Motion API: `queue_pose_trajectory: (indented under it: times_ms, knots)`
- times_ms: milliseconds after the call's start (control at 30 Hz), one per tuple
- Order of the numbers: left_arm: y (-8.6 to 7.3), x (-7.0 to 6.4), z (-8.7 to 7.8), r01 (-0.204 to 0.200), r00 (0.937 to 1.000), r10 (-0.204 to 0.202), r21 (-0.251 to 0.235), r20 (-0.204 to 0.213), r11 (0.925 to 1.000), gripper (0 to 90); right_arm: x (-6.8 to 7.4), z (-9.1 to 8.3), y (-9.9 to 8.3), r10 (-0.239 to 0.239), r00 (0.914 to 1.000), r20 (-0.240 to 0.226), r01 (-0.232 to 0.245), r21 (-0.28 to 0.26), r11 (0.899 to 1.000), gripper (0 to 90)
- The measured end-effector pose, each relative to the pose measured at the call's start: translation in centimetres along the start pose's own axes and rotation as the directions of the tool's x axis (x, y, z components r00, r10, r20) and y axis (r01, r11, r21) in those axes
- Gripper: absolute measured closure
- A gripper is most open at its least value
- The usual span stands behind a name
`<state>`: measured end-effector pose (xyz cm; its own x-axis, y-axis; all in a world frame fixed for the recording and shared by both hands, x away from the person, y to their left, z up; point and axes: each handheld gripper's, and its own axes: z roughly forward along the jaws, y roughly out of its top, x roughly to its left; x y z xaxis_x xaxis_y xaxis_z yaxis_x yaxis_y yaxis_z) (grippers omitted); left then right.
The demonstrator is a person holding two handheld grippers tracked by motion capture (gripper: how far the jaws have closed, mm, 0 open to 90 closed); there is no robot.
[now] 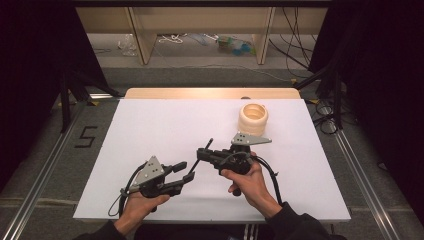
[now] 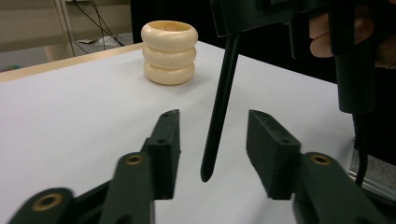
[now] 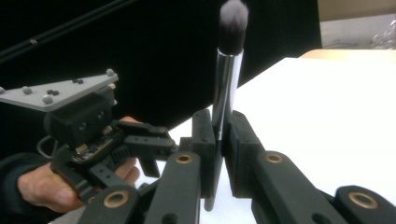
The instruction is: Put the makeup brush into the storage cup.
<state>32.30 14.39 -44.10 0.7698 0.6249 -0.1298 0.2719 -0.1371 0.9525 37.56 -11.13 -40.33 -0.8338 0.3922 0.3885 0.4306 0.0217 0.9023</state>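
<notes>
A makeup brush with a chrome ferrule and grey bristles stands upright in my right gripper, which is shut on its black handle. In the high view the right gripper holds the brush at mid-table. The handle points down, and its tip hangs just above the table between the jaws of my left gripper. Those jaws stand open and do not touch it. The left gripper sits near the front of the table. A cream ribbed ring-stack holder stands at the back right.
The white table top has a wooden strip along its far edge. Metal rails run along both sides on the floor. Dark curtains flank the table, and cables and shelving lie beyond it. A hand grips the left gripper.
</notes>
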Motion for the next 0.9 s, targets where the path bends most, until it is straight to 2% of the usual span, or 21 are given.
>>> queue_pose_trajectory:
  times_ms: [67, 100, 133, 200, 333, 400, 500, 533, 600, 633, 667, 767, 800, 833, 867, 900]
  knots:
    - [0.0, 0.0, 0.0, 0.003, 1.0000, -0.003, 0.001, -0.001, 1.0000, 44.5, 0.0, -0.1, 0.1, -0.010, 0.9999, 0.009, 0.010, 0.004, 1.000, 84.0]
    - [0.0, 0.0, 0.0, 0.006, 1.0000, -0.006, 0.001, -0.003, 1.0000, 44.5, 0.0, -0.1, 0.1, -0.010, 0.9999, 0.009, 0.010, 0.004, 1.000, 84.0]
    - [0.0, 0.1, -0.1, 0.005, 1.0000, -0.005, -0.002, -0.008, 1.0000, 42.5, 0.0, -0.2, 0.2, -0.042, 0.9988, 0.024, 0.042, 0.007, 0.999, 84.0]
    - [0.0, 0.1, -0.2, 0.010, 0.9998, -0.010, 0.001, -0.015, 1.0000, 41.5, 0.0, -0.3, 0.2, -0.044, 0.9986, 0.032, 0.043, 0.009, 0.999, 84.0]
    - [0.0, 0.4, -0.4, -0.012, 0.9996, 0.013, 0.012, -0.027, 0.9999, 35.8, -0.1, -0.5, 0.5, -0.086, 0.9945, 0.061, 0.085, 0.018, 0.996, 84.0]
    - [0.0, 0.5, -0.5, 0.011, 0.9993, -0.010, 0.009, -0.035, 0.9999, 34.6, -0.2, -0.6, 0.6, -0.108, 0.9917, 0.070, 0.106, 0.026, 0.994, 84.0]
    - [0.0, 0.6, -0.5, 0.011, 0.9994, -0.011, 0.014, -0.032, 0.9998, 33.9, -0.2, -0.8, 0.7, -0.116, 0.9898, 0.084, 0.113, 0.037, 0.993, 84.0]
    - [0.0, 0.6, -0.6, 0.009, 0.9994, -0.009, 0.017, -0.034, 0.9998, 33.1, -0.3, -1.0, 0.8, -0.140, 0.9854, 0.097, 0.136, 0.047, 0.990, 84.0]
    - [0.0, 0.6, -0.6, 0.010, 0.9993, -0.009, 0.019, -0.035, 0.9998, 32.6, -0.3, -0.9, 0.8, -0.146, 0.9843, 0.099, 0.143, 0.036, 0.989, 84.0]
    - [0.0, 0.6, -0.6, 0.011, 0.9993, -0.011, 0.018, -0.036, 0.9998, 32.3, -0.3, -1.0, 0.9, -0.150, 0.9832, 0.104, 0.147, 0.039, 0.988, 84.0]
    - [0.0, 0.8, -0.6, 0.004, 0.9991, -0.004, 0.016, -0.043, 0.9999, 31.7, -0.4, -1.2, 1.0, -0.173, 0.9781, 0.116, 0.167, 0.056, 0.984, 84.0]
    - [0.1, 1.0, -0.7, 0.009, 0.9991, -0.009, 0.009, -0.041, 0.9999, 30.8, -0.5, -1.4, 1.2, -0.184, 0.9742, 0.131, 0.177, 0.066, 0.982, 84.0]
    - [0.1, 1.1, -0.7, -0.005, 0.9990, 0.005, 0.014, -0.045, 0.9999, 30.8, -0.6, -1.4, 1.2, -0.186, 0.9735, 0.132, 0.180, 0.059, 0.982, 84.0]
    - [0.0, 1.1, -0.7, 0.006, 0.9985, -0.005, 0.015, -0.055, 0.9999, 30.5, -0.7, -1.6, 1.3, -0.191, 0.9717, 0.139, 0.183, 0.070, 0.981, 84.0]
    - [0.1, 1.3, -0.9, -0.018, 0.9976, 0.019, 0.021, -0.066, 0.9996, 30.5, -0.9, -1.7, 1.4, -0.198, 0.9684, 0.151, 0.191, 0.060, 0.980, 84.0]
    - [0.1, 1.4, -0.9, -0.018, 0.9969, 0.019, 0.022, -0.077, 0.9996, 30.5, -0.9, -1.7, 1.4, -0.198, 0.9684, 0.151, 0.191, 0.060, 0.980, 84.0]
